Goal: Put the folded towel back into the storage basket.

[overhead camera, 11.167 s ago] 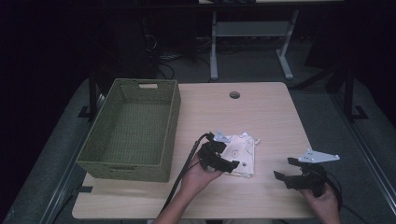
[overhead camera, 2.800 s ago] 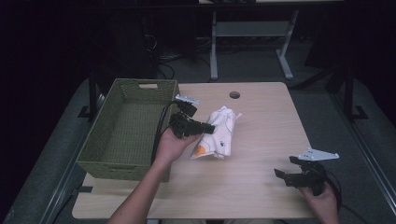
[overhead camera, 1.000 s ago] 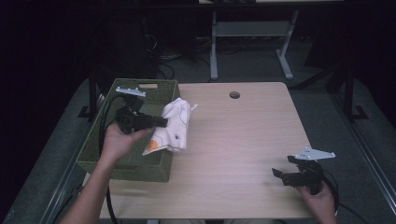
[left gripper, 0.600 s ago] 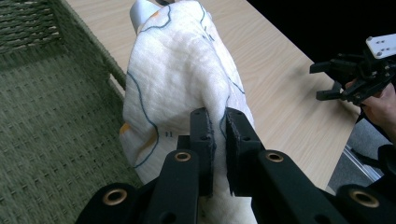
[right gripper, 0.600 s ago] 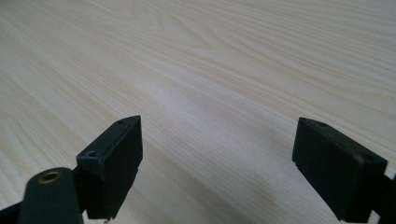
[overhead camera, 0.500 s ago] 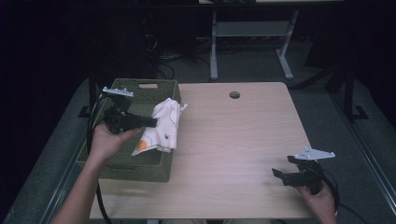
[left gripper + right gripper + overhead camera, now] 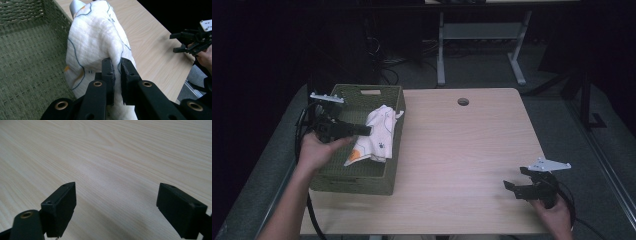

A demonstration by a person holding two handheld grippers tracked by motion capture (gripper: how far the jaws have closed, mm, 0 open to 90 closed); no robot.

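Carried leftward since the earlier frame: white printed cloth (image 7: 377,135), now hanging over woven basket (image 7: 382,180) at frame left, pinched in left gripper (image 7: 117,72). Right gripper (image 7: 518,184) idle, spread, lower right. Advise lowering clear of the rim before release.

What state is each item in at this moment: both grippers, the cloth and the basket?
Left gripper: shut on a fold of the cloth, held over the basket.
Right gripper: open, nothing between the jaws, low over the table.
White cloth: bunched, hanging from the left gripper, partly over the basket's right wall.
Green woven basket: upright on the table's left side.
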